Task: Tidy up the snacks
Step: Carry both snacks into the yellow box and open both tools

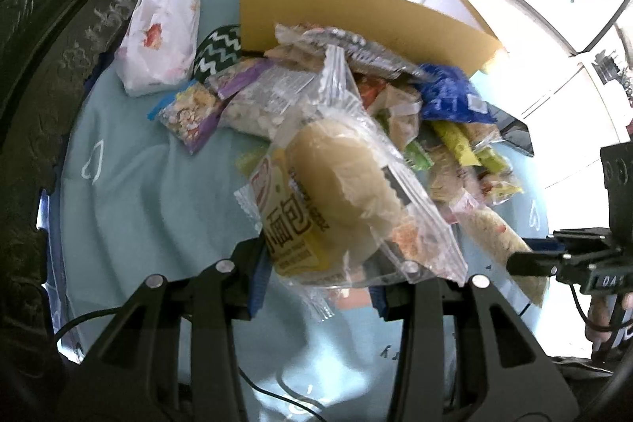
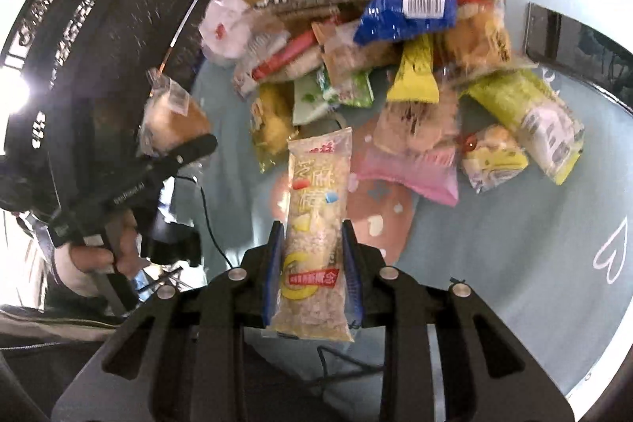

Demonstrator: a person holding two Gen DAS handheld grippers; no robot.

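Both tongs carry a snack clear of the pile, presumably bound for the box (image 1: pixel 356 14) beyond it. The left tongs (image 1: pixel 316 271) are part-open, clamped on a bun pack (image 1: pixel 340 192). The right tongs (image 2: pixel 314 263) are narrowly closed on a long bar (image 2: pixel 316 216), the pile (image 2: pixel 395 74) just ahead.

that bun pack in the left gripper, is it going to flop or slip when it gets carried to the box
The bread bun pack will probably sag: its loose clear wrapper sticks out well past the left gripper. The glossy film looks slippery, so it may slide if gripped only by the edge. The bun itself looks soft and light, so a hard squeeze would likely dent it.
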